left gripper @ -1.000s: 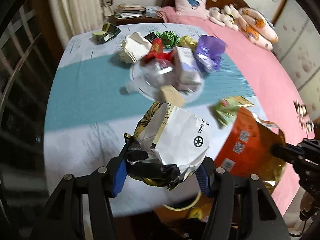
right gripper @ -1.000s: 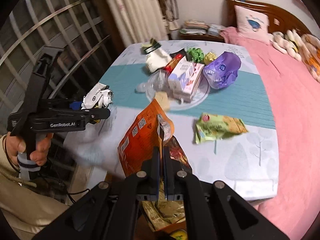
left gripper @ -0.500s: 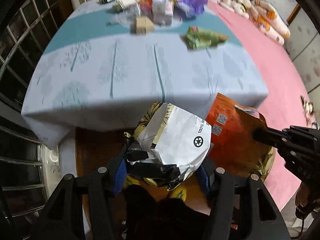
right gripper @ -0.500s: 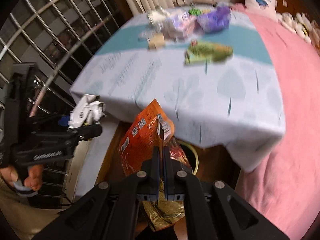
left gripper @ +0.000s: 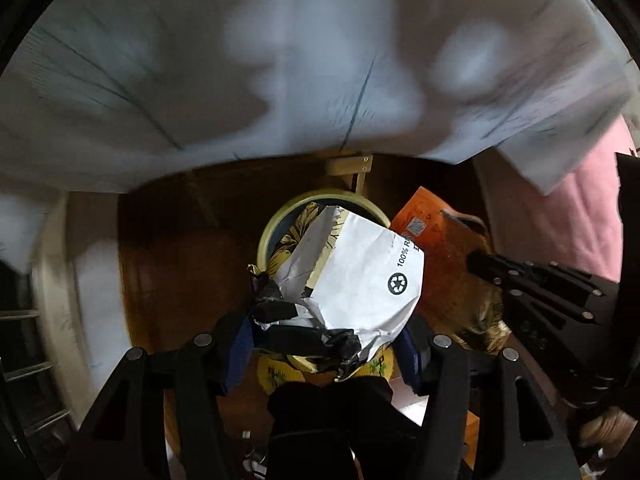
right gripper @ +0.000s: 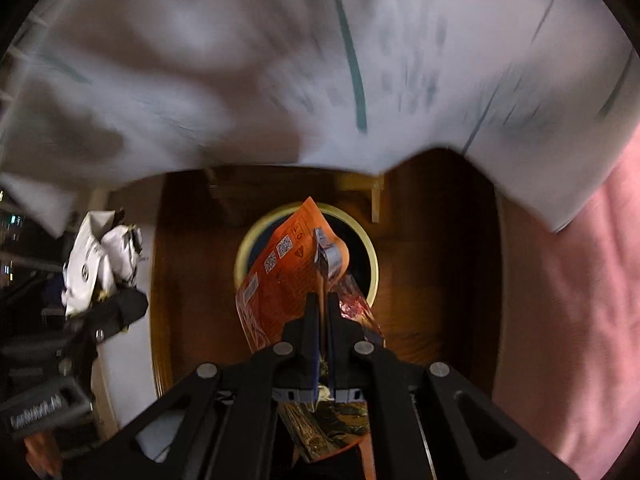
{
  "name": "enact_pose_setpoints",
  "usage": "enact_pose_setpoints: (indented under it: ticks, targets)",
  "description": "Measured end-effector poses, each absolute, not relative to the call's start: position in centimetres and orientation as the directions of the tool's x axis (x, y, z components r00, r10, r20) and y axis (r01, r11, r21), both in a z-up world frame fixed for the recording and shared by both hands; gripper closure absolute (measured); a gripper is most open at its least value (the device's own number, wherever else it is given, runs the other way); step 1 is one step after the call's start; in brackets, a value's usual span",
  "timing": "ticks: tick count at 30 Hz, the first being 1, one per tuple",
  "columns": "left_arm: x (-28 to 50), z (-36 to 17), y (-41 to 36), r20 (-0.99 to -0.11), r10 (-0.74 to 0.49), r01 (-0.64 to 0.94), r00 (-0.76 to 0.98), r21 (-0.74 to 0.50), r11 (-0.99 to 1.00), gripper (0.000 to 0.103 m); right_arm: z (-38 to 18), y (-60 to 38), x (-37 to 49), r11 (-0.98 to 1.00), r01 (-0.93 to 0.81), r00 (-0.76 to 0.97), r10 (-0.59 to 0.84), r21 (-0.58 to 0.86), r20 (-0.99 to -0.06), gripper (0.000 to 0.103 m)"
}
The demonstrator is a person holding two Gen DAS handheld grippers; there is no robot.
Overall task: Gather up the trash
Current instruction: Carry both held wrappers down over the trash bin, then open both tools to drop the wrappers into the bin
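Two tongs point down over a round waste bin point(left gripper: 280, 220) with a pale rim, standing on a brown wooden floor point(right gripper: 432, 280) under the hanging edge of a pale blue tablecloth point(left gripper: 240, 60) that drapes the bench.

Seen from the left wrist, the left tongs point(left gripper: 324, 344) grip a crumpled white paper bag point(left gripper: 360, 276) printed with a recycling mark and part of the word "100%". Its blue pads press on the bag's crushed lower end from both sides, where the paper is torn and dark, and yellow floral print shows along the bag's edge. The bag hangs directly over the bin's mouth and covers much of it.

Seen from the right wrist, the right tongs point(right gripper: 323, 304) are closed tight on an orange snack packet point(right gripper: 280, 280) with QR codes and a torn silver top; its shiny inner foil shows below the fingers. The packet hangs over the bin's opening, its upper corner crossing the far rim. In the left wrist view the same packet sits just right of the paper bag, near the bin's rim, with the black right tongs clamped on it.

Pink bedding point(right gripper: 560, 320) lies to the right of the floor. The tablecloth is blurred in both views.
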State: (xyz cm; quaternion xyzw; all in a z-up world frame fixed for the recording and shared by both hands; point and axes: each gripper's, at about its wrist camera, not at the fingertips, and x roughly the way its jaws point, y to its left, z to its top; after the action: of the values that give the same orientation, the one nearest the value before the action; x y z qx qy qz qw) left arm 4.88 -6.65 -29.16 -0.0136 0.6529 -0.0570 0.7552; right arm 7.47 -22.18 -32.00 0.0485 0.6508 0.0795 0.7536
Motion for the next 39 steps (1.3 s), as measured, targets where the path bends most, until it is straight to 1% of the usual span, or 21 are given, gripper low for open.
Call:
enact_pose_setpoints:
  ticks: [5, 6, 8, 10, 11, 12, 14, 15, 16, 17, 18, 20, 23, 29, 33, 39]
  targets:
    - [6.5, -35.9, -7.4, -0.985, -0.102, 0.084, 0.142, -0.091, 0.992, 0.042, -39.3, -21.7, 8.5, 0.981, 0.006, 0.140, 0.190, 0.193, -0.972, 0.100]
    - [6.7, -37.1, -7.6, -0.984, -0.105, 0.089, 0.144, -0.093, 0.992, 0.041, -40.7, -21.6, 8.7, 0.980, 0.019, 0.138, 0.195, 0.199, -0.971, 0.100]
    - [7.0, -39.0, -7.8, -0.984, -0.105, 0.096, 0.146, -0.092, 0.991, 0.039, -42.7, -21.8, 8.7, 0.974, 0.050, 0.133, 0.213, 0.221, -0.968, 0.095]
    - [7.4, -40.5, -7.7, -0.985, -0.103, 0.099, 0.139, -0.090, 0.991, 0.035, -44.7, -22.3, 8.5, 0.964, 0.092, 0.134, 0.238, 0.251, -0.962, 0.094]
    - [7.5, -41.0, -7.6, -0.986, -0.108, 0.102, 0.128, -0.095, 0.990, 0.033, -45.3, -22.5, 8.3, 0.959, 0.106, 0.130, 0.247, 0.261, -0.960, 0.086]
    - [7.6, -41.6, -7.7, -0.987, -0.107, 0.104, 0.118, -0.095, 0.990, 0.031, -45.8, -22.4, 8.3, 0.958, 0.118, 0.124, 0.248, 0.262, -0.961, 0.082]
    - [7.6, -42.3, -7.5, -0.988, -0.104, 0.096, 0.117, -0.093, 0.991, 0.025, -46.6, -22.2, 8.3, 0.952, 0.132, 0.116, 0.264, 0.278, -0.958, 0.070]
    - [7.7, -42.8, -6.7, -0.988, -0.102, 0.091, 0.119, -0.092, 0.992, 0.019, -46.8, -22.3, 8.2, 0.950, 0.138, 0.116, 0.265, 0.280, -0.957, 0.066]
    - [7.7, -42.9, -6.6, -0.988, -0.101, 0.085, 0.120, -0.091, 0.992, 0.011, -46.8, -22.4, 8.2, 0.949, 0.141, 0.116, 0.265, 0.280, -0.957, 0.058]
    - [7.8, -43.0, -6.2, -0.987, -0.104, 0.081, 0.119, -0.095, 0.992, 0.006, -46.7, -22.5, 8.2, 0.949, 0.146, 0.116, 0.265, 0.280, -0.957, 0.054]
    - [7.8, -42.9, -5.9, -0.987, -0.108, 0.075, 0.122, -0.099, 0.992, 0.002, -46.5, -22.4, 8.2, 0.949, 0.151, 0.116, 0.261, 0.276, -0.958, 0.054]
    - [7.7, -42.7, -5.5, -0.986, -0.109, 0.073, 0.129, -0.101, 0.992, 0.002, -46.1, -22.5, 8.2, 0.951, 0.156, 0.121, 0.250, 0.267, -0.961, 0.054]
    - [7.6, -41.6, -5.4, -0.983, -0.102, 0.082, 0.149, -0.091, 0.993, 0.002, -44.3, -22.6, 8.1, 0.953, 0.155, 0.138, 0.239, 0.260, -0.961, 0.054]
    - [6.5, -35.4, -5.2, -0.964, -0.098, 0.073, 0.247, -0.082, 0.994, 0.002, -40.2, -22.6, 7.8, 0.954, 0.155, 0.166, 0.231, 0.257, -0.959, 0.053]
    - [6.0, -29.9, -5.3, -0.950, -0.102, 0.070, 0.296, -0.085, 0.994, 0.002, -35.2, -22.6, 7.2, 0.963, 0.131, 0.205, 0.205, 0.235, -0.957, 0.051]
    - [5.3, -21.0, -4.9, -0.929, -0.109, 0.086, 0.353, -0.083, 0.993, 0.002, -27.5, -22.7, 6.3, 0.972, 0.099, 0.219, 0.186, 0.211, -0.958, 0.050]
